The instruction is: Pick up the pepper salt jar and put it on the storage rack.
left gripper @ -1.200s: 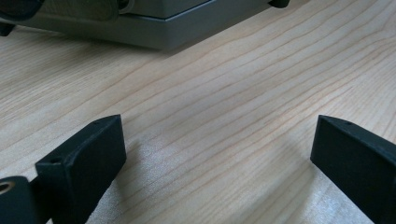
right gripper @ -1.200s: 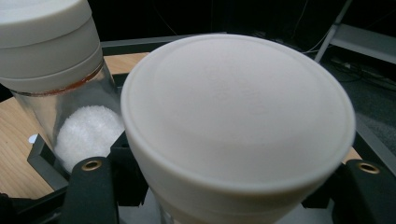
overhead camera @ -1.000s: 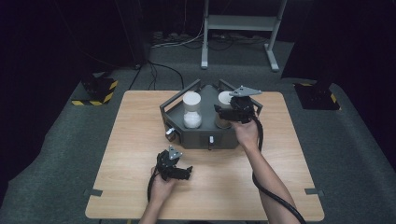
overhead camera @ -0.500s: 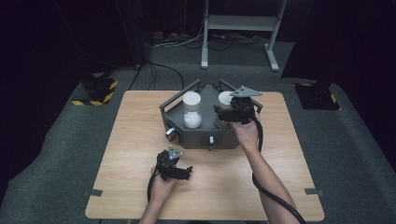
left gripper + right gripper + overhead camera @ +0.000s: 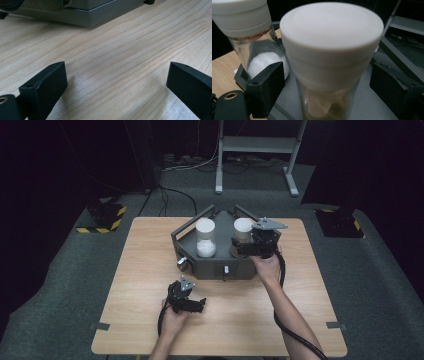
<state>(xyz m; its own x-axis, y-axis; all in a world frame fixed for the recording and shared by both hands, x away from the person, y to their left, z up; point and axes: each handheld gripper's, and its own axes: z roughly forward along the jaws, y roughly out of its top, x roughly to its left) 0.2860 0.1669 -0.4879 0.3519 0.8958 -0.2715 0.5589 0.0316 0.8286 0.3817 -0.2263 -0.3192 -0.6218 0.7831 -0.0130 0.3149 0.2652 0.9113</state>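
A grey tray (image 5: 215,267) stands at the back middle of the wooden table and holds two clear jars with white lids. The left jar (image 5: 205,237) (image 5: 244,20) has white powder in it. The right jar (image 5: 243,226) (image 5: 332,32) holds something tan. My right gripper (image 5: 241,245) (image 5: 324,85) reaches in around the right jar. Its jaws have just been opening, and both fingers (image 5: 265,87) stand apart from the glass. My left gripper (image 5: 195,305) (image 5: 115,85) rests open on the table in front of the tray, with nothing between its jaws.
The tray has raised handles (image 5: 192,220) at its back corners and a small knob (image 5: 183,263) at its front left. Its base (image 5: 82,17) lies just ahead of the left gripper. A metal stand (image 5: 255,150) and cables lie on the floor beyond the table.
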